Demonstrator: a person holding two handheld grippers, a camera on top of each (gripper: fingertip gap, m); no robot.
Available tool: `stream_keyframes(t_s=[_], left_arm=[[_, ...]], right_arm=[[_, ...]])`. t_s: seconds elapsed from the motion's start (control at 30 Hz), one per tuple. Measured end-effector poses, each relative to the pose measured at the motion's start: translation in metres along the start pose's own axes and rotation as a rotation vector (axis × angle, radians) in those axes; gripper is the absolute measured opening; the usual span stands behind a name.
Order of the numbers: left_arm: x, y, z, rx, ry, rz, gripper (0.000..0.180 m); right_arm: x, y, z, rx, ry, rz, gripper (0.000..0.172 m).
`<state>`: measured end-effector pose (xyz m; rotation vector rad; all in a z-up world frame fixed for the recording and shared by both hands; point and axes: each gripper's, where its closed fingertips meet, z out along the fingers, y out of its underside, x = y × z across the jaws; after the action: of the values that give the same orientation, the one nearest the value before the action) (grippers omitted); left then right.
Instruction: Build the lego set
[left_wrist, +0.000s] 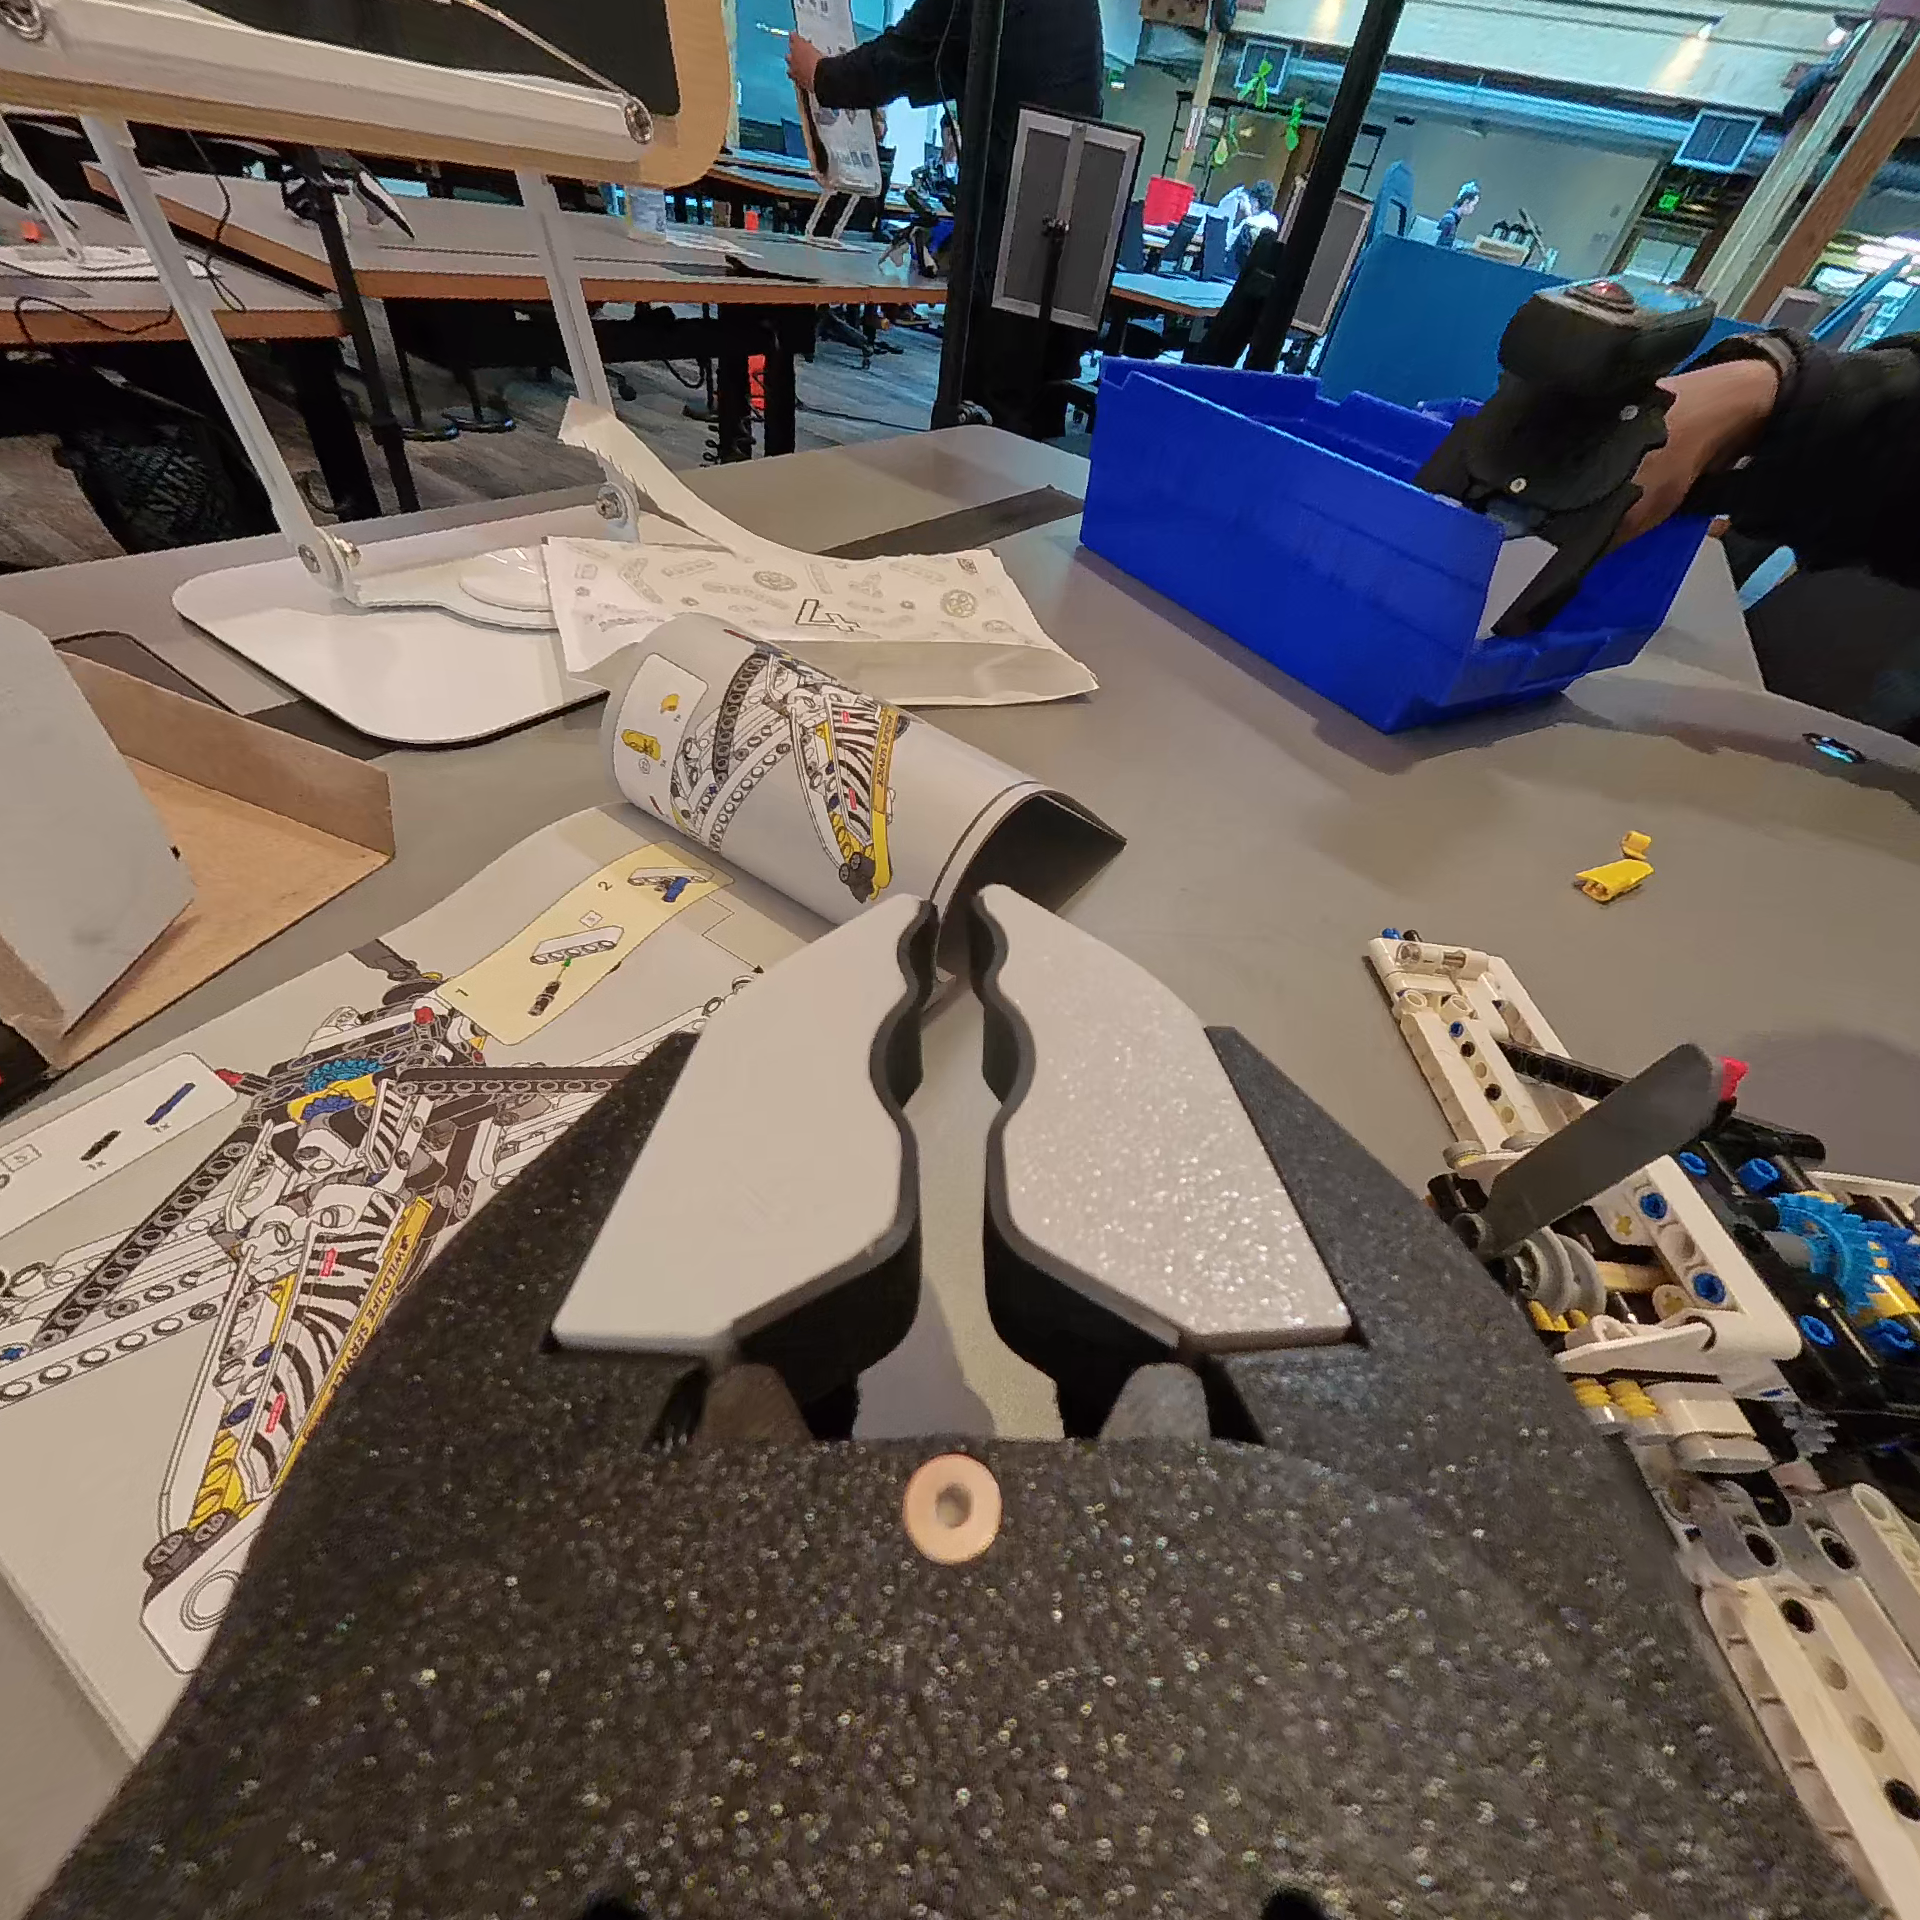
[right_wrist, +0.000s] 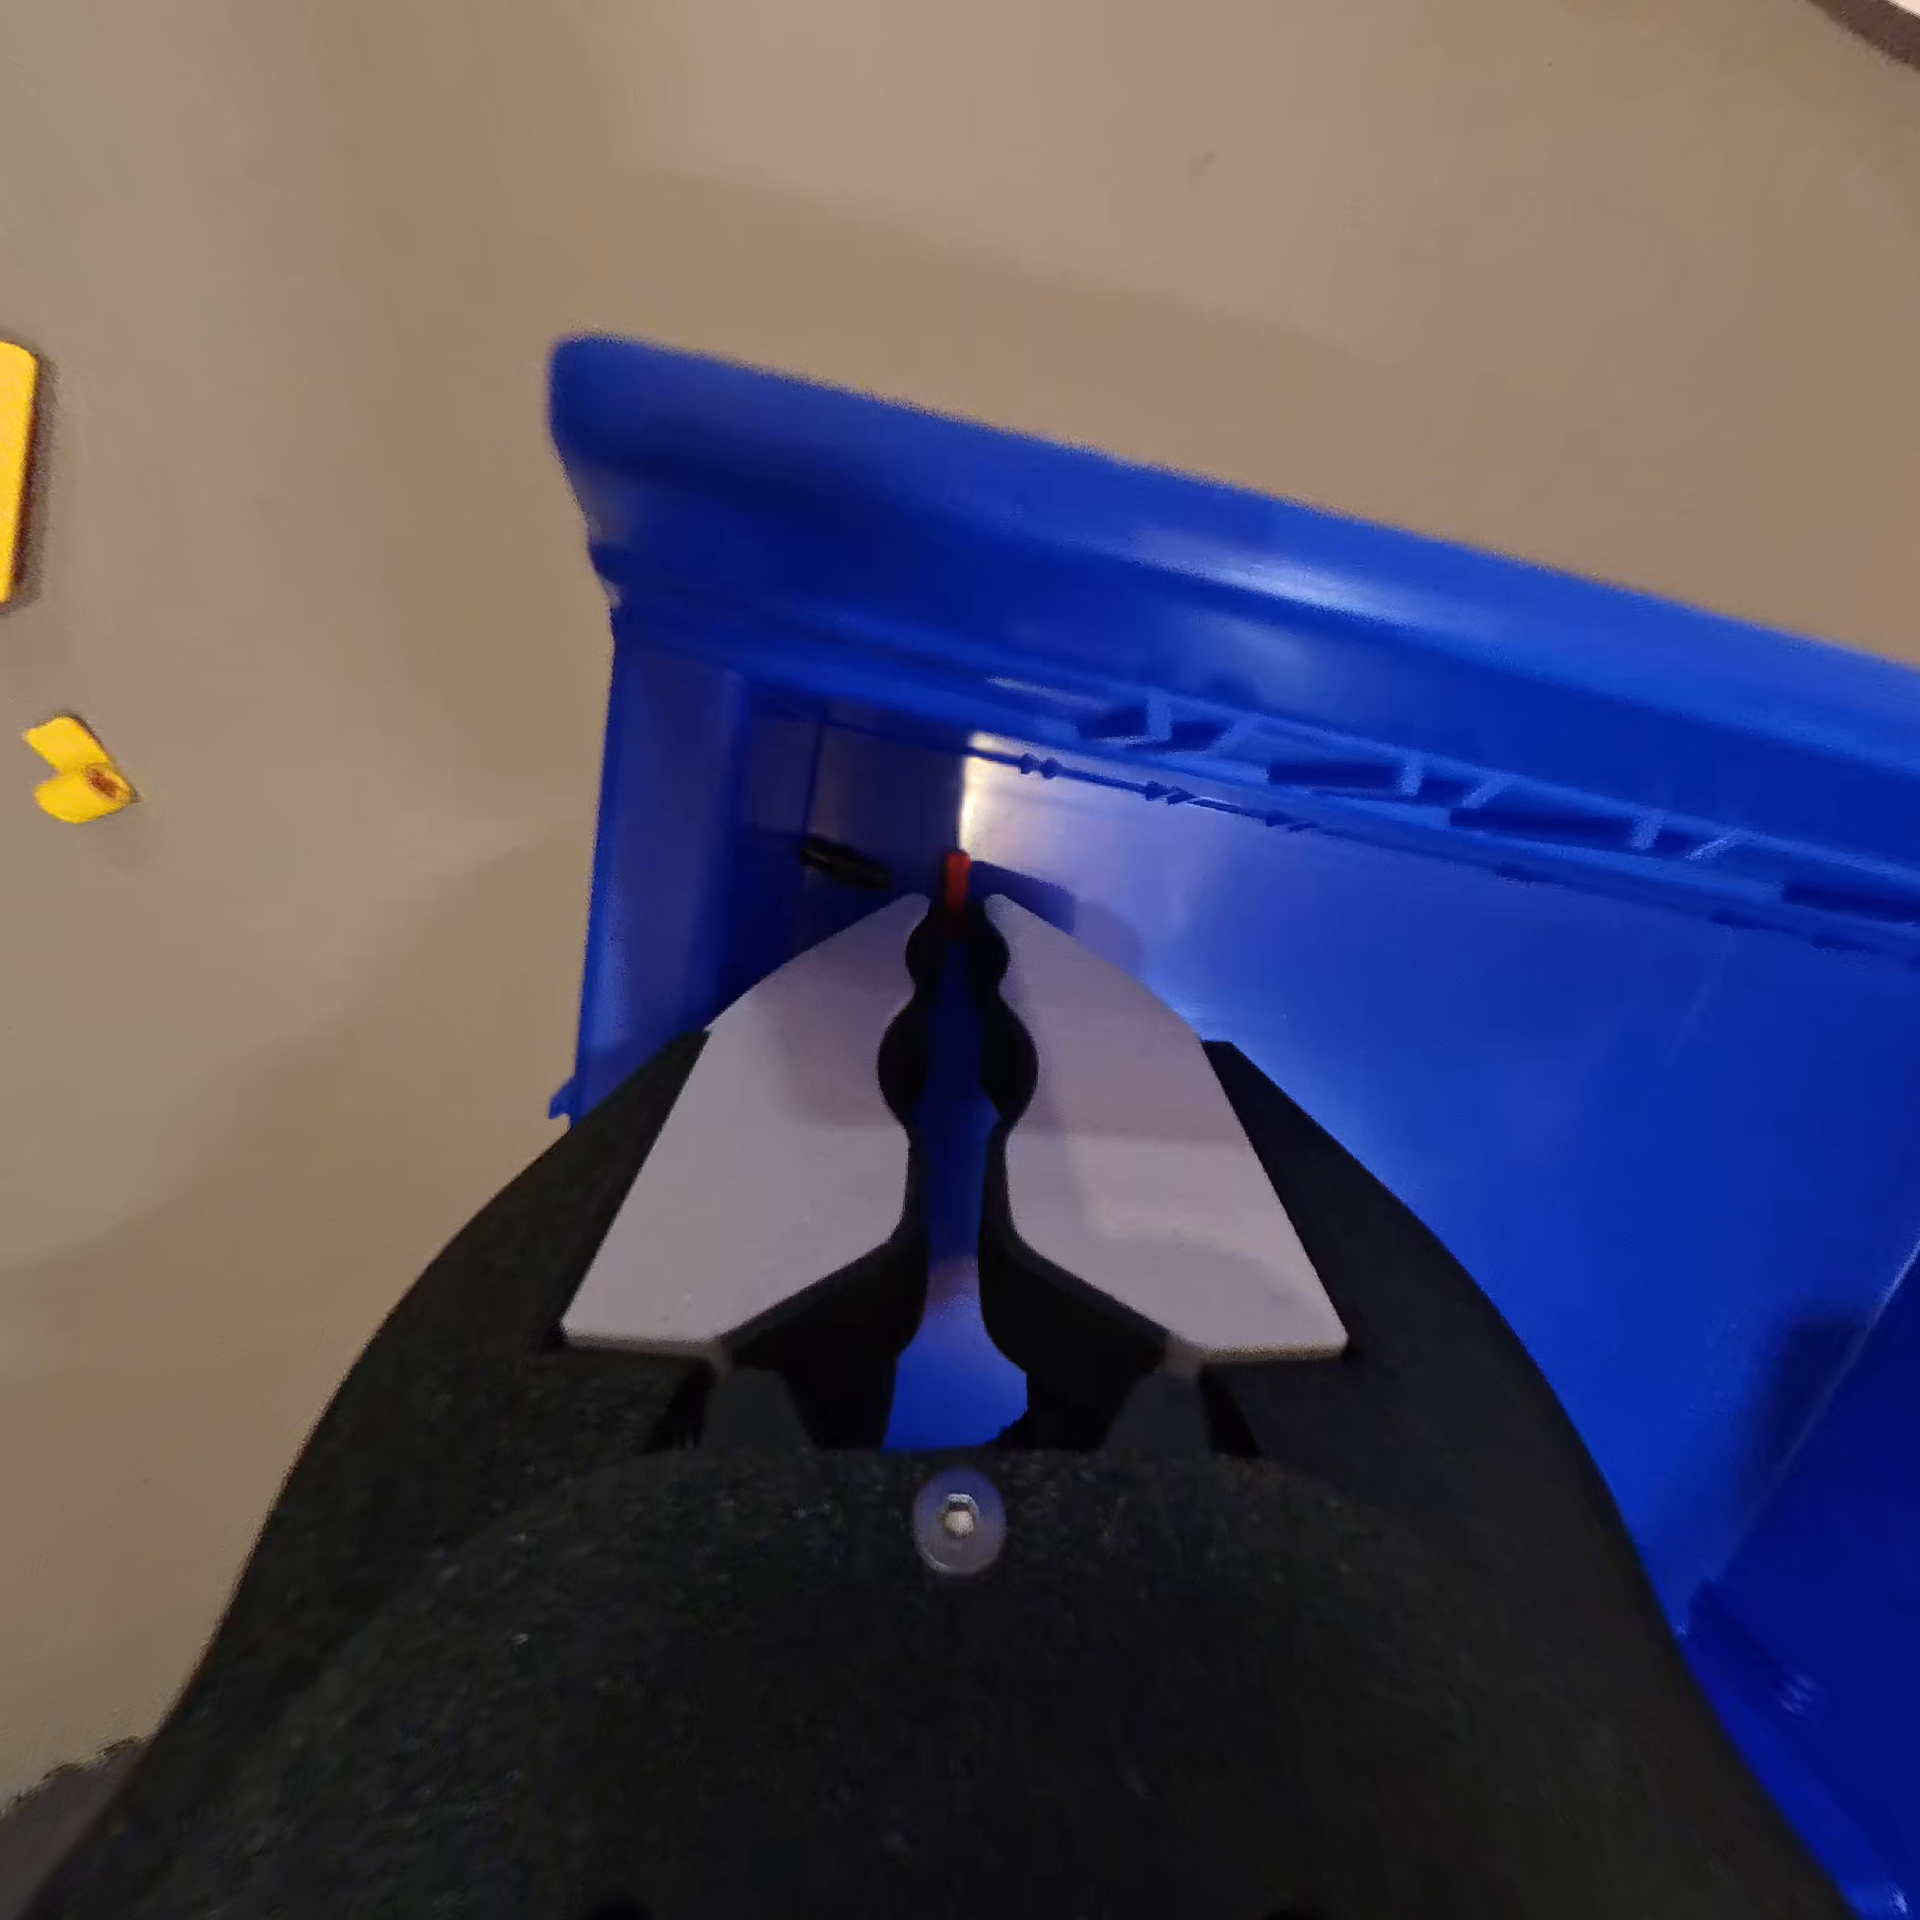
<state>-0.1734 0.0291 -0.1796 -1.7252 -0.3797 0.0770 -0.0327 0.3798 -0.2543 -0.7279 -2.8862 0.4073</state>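
My left gripper (left_wrist: 951, 914) is shut on the edge of a page (left_wrist: 790, 769) of the open instruction booklet (left_wrist: 416, 1039). The page is lifted and curls over above the grey table (left_wrist: 1351, 831). My right gripper (right_wrist: 954, 909) is inside the blue bin (right_wrist: 1351, 1039), near its corner, and is shut on a small red piece (right_wrist: 956, 883) that sticks out past the fingertips. A small black piece (right_wrist: 842, 862) lies on the bin floor just to the left. In the left wrist view the right gripper (left_wrist: 1548, 582) reaches down into the bin (left_wrist: 1299, 540).
A partly built white, black and blue brick model (left_wrist: 1662, 1247) lies at the right. A loose yellow piece (left_wrist: 1614, 868) lies on the table and also shows in the right wrist view (right_wrist: 78, 774). A printed paper bag (left_wrist: 810, 613), a white stand base (left_wrist: 364, 644) and a cardboard box (left_wrist: 208, 831) sit at the left.
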Motion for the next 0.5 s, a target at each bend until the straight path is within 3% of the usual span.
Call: stream_keyframes(t_s=[0.13, 0.27, 0.4, 0.5], left_arm=[[0.003, 0.000, -0.001, 0.004, 0.000, 0.024, 0.006], [0.008, 0.000, -0.004, 0.011, 0.008, 0.064, 0.006], [0.021, 0.008, -0.018, -0.062, 0.010, 0.067, 0.008], [0.048, -0.007, -0.041, -0.010, 0.046, 0.076, 0.010]], right_arm=[[0.006, 0.005, -0.007, -0.040, 0.094, -0.006, 0.004], [0.006, 0.001, -0.050, 0.032, 0.218, 0.074, 0.003], [-0.030, -0.013, -0.094, 0.136, 0.276, 0.104, 0.003], [-0.072, -0.036, -0.098, 0.198, 0.247, 0.071, 0.003]])
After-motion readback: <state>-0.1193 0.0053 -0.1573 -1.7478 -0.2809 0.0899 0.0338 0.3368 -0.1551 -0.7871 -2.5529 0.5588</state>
